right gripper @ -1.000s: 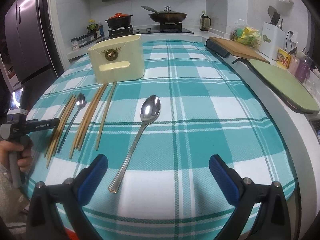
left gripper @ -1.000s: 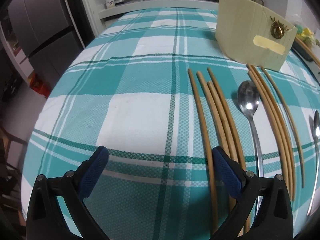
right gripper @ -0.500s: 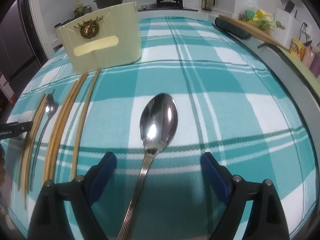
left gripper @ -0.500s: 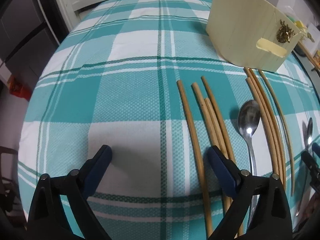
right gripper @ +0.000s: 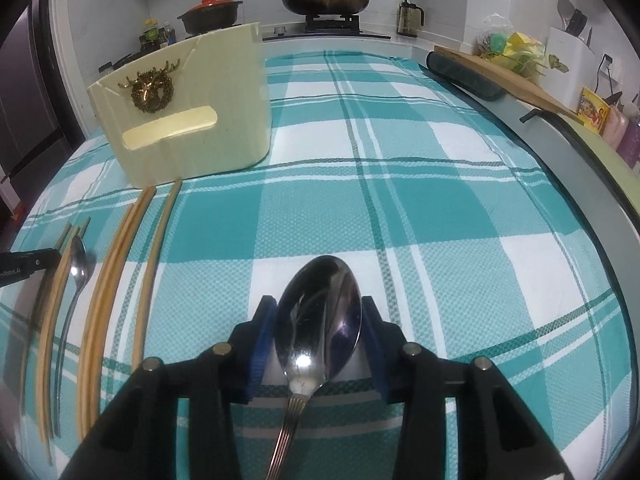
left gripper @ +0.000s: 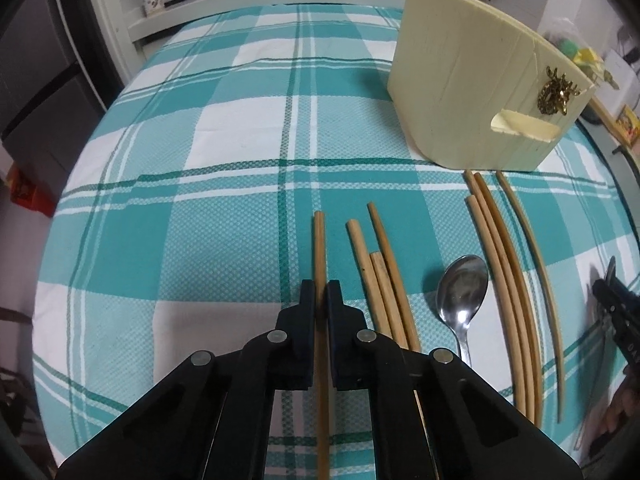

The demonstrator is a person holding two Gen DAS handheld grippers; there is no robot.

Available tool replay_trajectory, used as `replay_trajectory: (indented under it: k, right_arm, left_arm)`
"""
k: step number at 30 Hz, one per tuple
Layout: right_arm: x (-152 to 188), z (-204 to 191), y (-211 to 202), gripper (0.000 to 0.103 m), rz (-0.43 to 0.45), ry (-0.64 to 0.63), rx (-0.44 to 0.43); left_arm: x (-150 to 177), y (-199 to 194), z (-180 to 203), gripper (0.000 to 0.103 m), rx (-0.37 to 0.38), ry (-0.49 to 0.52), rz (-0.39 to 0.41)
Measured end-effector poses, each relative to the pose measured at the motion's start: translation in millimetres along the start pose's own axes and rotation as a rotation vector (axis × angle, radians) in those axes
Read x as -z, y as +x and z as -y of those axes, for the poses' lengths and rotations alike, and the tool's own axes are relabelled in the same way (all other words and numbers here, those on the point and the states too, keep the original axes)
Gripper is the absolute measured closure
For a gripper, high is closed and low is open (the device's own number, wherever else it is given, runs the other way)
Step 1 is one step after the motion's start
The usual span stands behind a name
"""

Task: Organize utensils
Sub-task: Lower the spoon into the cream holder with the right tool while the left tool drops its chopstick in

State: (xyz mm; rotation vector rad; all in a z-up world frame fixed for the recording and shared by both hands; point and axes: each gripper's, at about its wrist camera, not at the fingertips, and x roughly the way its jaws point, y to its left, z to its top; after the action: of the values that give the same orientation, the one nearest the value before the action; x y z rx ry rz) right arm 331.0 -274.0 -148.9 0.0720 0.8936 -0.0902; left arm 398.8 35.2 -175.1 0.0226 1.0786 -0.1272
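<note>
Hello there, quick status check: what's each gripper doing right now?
Left gripper shut on leftmost chopstick. Right gripper closed around large spoon bowl. Cream holder ahead, path unobstructed.

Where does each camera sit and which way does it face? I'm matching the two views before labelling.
Left wrist: on the left gripper, looking forward at a single chopstick between its fingers; the other gripper shows at far right.
Right wrist: on the right gripper, around the large spoon; left gripper tip at left.
Shared: cream holder, small spoon, checked cloth.

Checked tablecloth (left gripper: 224, 208) bears chopsticks (left gripper: 500, 260), spoons (right gripper: 320, 320), holder (right gripper: 192, 120)
</note>
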Motion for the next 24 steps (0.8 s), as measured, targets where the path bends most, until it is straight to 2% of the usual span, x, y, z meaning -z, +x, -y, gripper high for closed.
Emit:
replay_trajectory:
  k: [4,12,18,24]
  right_arm:
    - [-3.0,9.2,-20.3,0.061,0.054,0.019,-0.061]
    - [-12.6,8.6,-89.9,0.061,0.194,-0.024,-0.144]
    - [-16.8,2.6,-136.3,0.061,0.288,-0.077,-0.161]
    - [-25.4,-0.8,-159.3,0.061,0.349,-0.103,-0.167]
  left_arm:
    - [3.5,-29.1,-6.1,0.099,0.025,-0.034,0.071]
    - [2.3,-106.0,-15.1,0.099,0.087,-0.087,0.233]
    - [2.0,-141.2,-20.0,0.099,0.135,-0.103,0.296]
    - [2.0,-156.8,-24.7,0.099,0.175,-0.129,0.339]
